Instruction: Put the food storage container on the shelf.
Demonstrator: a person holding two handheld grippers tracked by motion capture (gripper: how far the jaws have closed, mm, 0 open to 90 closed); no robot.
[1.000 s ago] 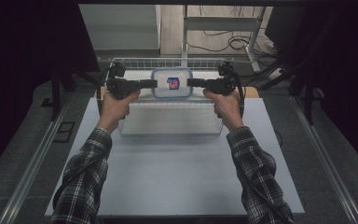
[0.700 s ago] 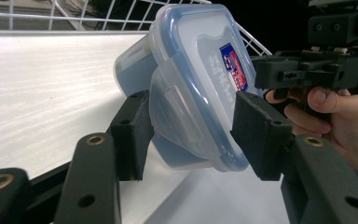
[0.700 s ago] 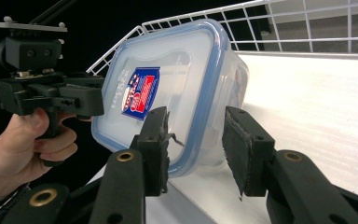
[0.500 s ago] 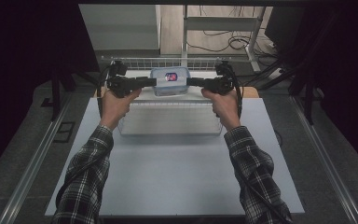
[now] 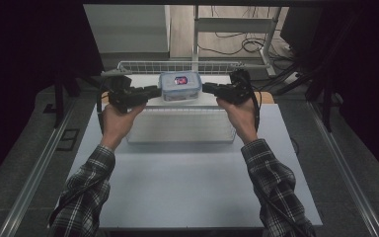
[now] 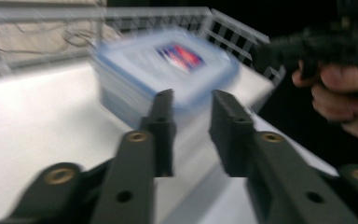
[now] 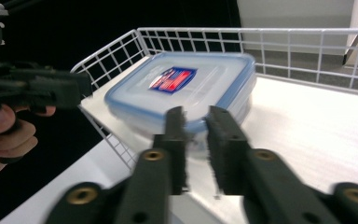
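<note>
A clear food container point(image 5: 178, 85) with a blue-rimmed lid and a red-and-blue label rests on the white floor of a wire basket point(image 5: 177, 65) at the table's far side. My left gripper point(image 5: 156, 91) is just left of it and my right gripper point(image 5: 205, 88) just right, both pointing inward and clear of its sides. In the left gripper view the jaws point(image 6: 192, 95) have just been closing, with a gap and nothing between them, and the container point(image 6: 168, 65) lies ahead. The right jaws point(image 7: 195, 112) have also been closing to a narrow empty gap before the container point(image 7: 186, 84).
A translucent plastic bin point(image 5: 177, 126) stands on the grey table point(image 5: 192, 187) just in front of the basket, between my forearms. The basket's wire walls point(image 7: 121, 51) rise around the container. Cables and a metal frame lie beyond the table.
Both grippers' tips were against the container's sides. They have drawn back from it, the left one farther, and the container stays in the basket.
</note>
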